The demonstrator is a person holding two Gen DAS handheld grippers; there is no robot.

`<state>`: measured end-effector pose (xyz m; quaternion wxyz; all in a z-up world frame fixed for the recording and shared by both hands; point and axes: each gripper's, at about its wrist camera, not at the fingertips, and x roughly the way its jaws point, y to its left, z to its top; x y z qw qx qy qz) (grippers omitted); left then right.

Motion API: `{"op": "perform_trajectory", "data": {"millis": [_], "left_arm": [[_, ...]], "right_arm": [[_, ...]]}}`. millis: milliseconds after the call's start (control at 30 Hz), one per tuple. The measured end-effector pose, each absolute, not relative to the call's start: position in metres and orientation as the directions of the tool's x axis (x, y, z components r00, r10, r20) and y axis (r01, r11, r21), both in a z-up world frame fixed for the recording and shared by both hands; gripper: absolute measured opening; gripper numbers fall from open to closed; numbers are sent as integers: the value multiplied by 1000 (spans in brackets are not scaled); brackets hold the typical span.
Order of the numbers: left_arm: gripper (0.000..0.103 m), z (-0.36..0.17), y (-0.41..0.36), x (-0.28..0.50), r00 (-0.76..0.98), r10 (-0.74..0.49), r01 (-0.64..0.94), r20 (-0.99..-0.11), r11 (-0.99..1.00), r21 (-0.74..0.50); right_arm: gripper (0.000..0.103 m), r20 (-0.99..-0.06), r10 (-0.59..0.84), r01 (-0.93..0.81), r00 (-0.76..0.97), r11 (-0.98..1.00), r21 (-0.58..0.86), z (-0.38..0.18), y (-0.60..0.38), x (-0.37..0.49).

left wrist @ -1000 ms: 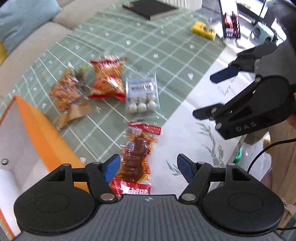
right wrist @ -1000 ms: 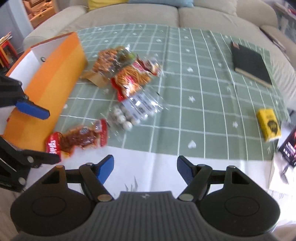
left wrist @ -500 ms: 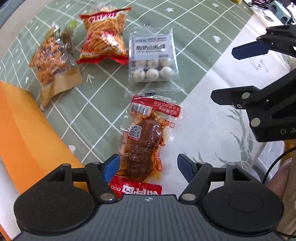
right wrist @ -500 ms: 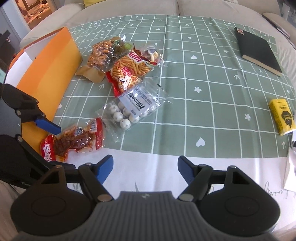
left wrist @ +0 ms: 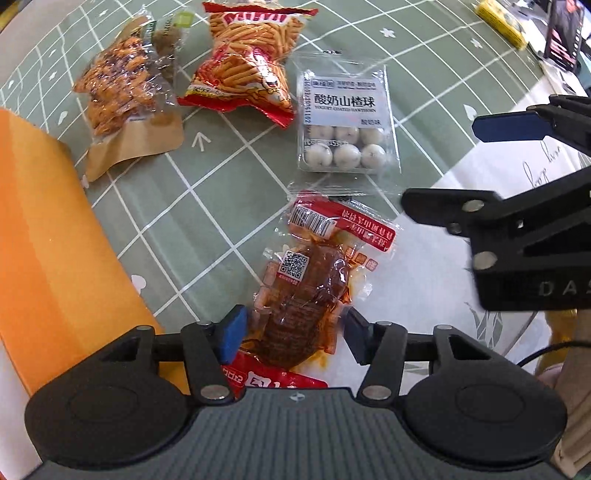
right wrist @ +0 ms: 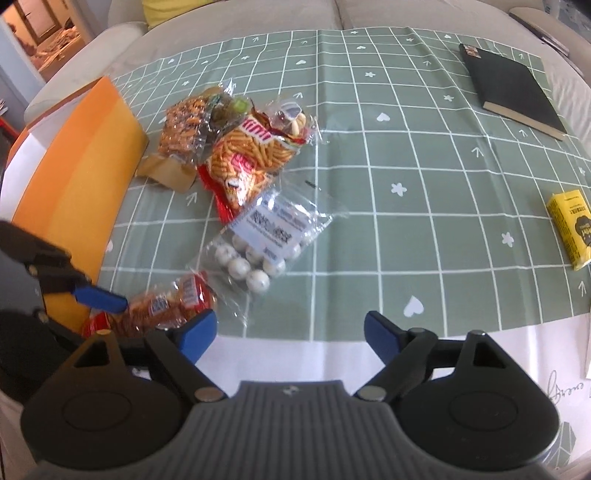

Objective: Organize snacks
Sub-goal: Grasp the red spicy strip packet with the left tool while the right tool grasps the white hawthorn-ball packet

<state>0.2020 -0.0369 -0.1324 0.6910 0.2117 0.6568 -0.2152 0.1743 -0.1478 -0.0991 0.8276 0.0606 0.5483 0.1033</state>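
Several snack packs lie on a green checked tablecloth [left wrist: 229, 155]. A red pack of spicy meat [left wrist: 310, 280] lies nearest; my left gripper [left wrist: 293, 332] is open with its fingers either side of the pack's near end. Beyond it lie a clear pack of white yogurt balls [left wrist: 345, 122], a red pack of orange sticks [left wrist: 251, 74] and a clear-and-brown pack of fried snack [left wrist: 122, 96]. The same packs show in the right wrist view: meat [right wrist: 162, 306], balls [right wrist: 266, 236], sticks [right wrist: 251, 155]. My right gripper [right wrist: 290, 334] is open and empty above the cloth's front edge.
An orange box [left wrist: 48, 236] stands left of the snacks, also in the right wrist view [right wrist: 70, 184]. A black notebook [right wrist: 511, 88] and a yellow carton [right wrist: 572, 229] lie at the far right. A beige sofa [right wrist: 258, 18] runs behind the table.
My left gripper has come down and forward over the red meat pack, so its fingers now flank the pack, and they have narrowed a little. My right gripper stayed open and drifted slightly.
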Motion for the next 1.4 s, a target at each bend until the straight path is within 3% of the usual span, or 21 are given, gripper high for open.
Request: {"op": "perform_trajectory", "data": {"millis": [700, 933, 1067, 1200, 1400], "left_arm": [[60, -120, -11, 224, 3, -83, 426, -997, 902, -74], [60, -120, -10, 220, 37, -47, 447, -998, 894, -25], [59, -120, -7, 221, 46, -49, 439, -998, 898, -24], [60, -118, 1, 223, 50, -64, 422, -997, 906, -37], [59, -120, 1, 214, 64, -59, 397, -996, 917, -28]], "right_arm": [[90, -916, 174, 101, 361, 969, 223, -108, -121, 233], [86, -927, 172, 159, 334, 959, 235, -120, -127, 238], [84, -926, 152, 136, 347, 968, 210, -120, -117, 244], [73, -923, 149, 103, 354, 975, 197, -118, -113, 242], [73, -926, 159, 50, 342, 981, 187, -119, -135, 221]]}}
